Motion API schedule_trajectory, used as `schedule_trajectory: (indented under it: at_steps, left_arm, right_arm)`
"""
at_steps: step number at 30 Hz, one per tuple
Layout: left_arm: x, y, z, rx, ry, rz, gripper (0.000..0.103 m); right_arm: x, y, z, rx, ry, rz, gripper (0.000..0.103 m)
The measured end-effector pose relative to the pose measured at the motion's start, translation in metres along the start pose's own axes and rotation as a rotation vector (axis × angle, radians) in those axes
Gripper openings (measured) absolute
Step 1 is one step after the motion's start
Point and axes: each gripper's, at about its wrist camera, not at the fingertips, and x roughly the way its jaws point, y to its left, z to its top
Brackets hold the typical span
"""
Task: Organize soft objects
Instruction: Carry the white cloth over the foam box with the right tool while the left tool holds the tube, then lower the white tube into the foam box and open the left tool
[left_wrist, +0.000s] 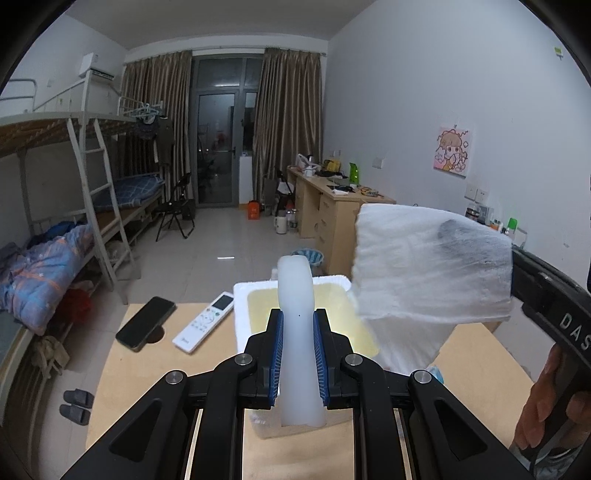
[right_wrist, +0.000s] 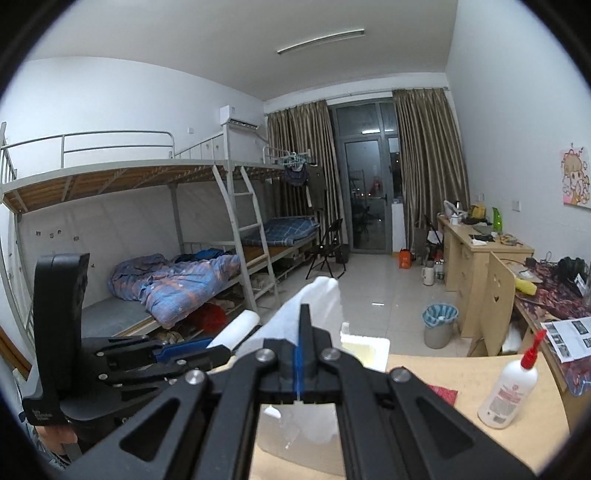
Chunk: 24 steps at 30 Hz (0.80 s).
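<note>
My left gripper (left_wrist: 298, 325) is shut on a white soft silicone strip (left_wrist: 295, 295) that stands upright between its blue pads, above the table. It also shows in the right wrist view (right_wrist: 236, 328) at the left. My right gripper (right_wrist: 303, 317) is shut on a white tissue cloth (right_wrist: 317, 295), held up in the air. In the left wrist view the cloth (left_wrist: 424, 266) hangs at the right, over the white foam tray (left_wrist: 242, 295) with a yellowish inside, and the gripper's tips are hidden behind the cloth. The tray's corner shows in the right wrist view (right_wrist: 380, 349).
On the wooden table (left_wrist: 147, 369) lie a black phone (left_wrist: 146, 323) and a white remote (left_wrist: 205, 321). A white glue bottle with red cap (right_wrist: 511, 387) and a red item (right_wrist: 443, 393) lie at the right. A bin (right_wrist: 439, 325), desks, a chair and bunk beds stand beyond.
</note>
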Motion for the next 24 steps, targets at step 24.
schedule_trajectory:
  at_steps: [24]
  left_arm:
    - [0.104,0.001,-0.006,0.061,0.109,-0.005,0.026]
  right_arm:
    - [0.032,-0.020,-0.005,-0.002,0.010,-0.031,0.001]
